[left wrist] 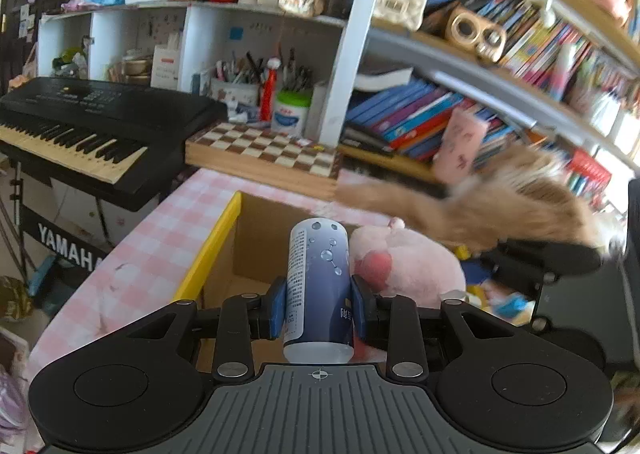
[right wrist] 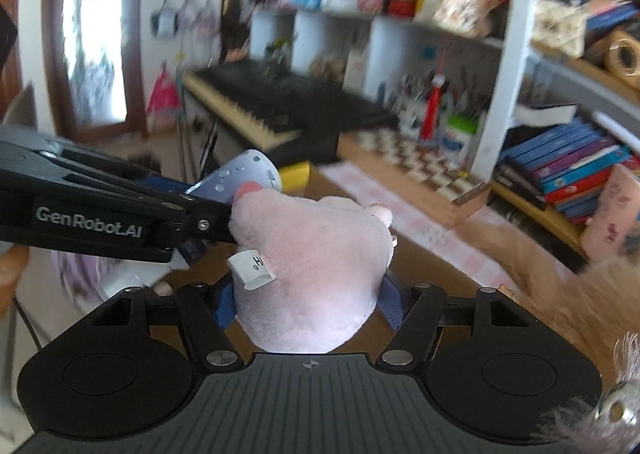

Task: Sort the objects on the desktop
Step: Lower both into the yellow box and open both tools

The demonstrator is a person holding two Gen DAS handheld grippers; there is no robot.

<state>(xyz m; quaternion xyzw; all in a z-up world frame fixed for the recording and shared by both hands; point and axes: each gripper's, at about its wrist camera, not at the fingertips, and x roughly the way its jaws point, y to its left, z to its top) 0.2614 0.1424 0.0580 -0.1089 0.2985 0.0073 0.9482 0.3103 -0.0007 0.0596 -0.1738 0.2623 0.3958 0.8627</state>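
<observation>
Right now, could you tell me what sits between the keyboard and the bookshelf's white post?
In the left wrist view, a wooden chessboard lies between the keyboard and the white post, with pen pots and a green-lidded tub behind it.

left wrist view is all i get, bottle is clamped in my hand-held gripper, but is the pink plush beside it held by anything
Observer: Yes. In the right wrist view the right hand-held gripper is closed on the pink plush, one blue pad on each side.
Operator: any tag on the plush
Observer: A white label sticks out of its left side as that view shows it, with dark print too blurred to read.
Operator: how close are the two grippers
Observer: Very close. The left hand-held gripper reaches in from the left, and the bottle it holds sits right against the plush's top edge.
</observation>
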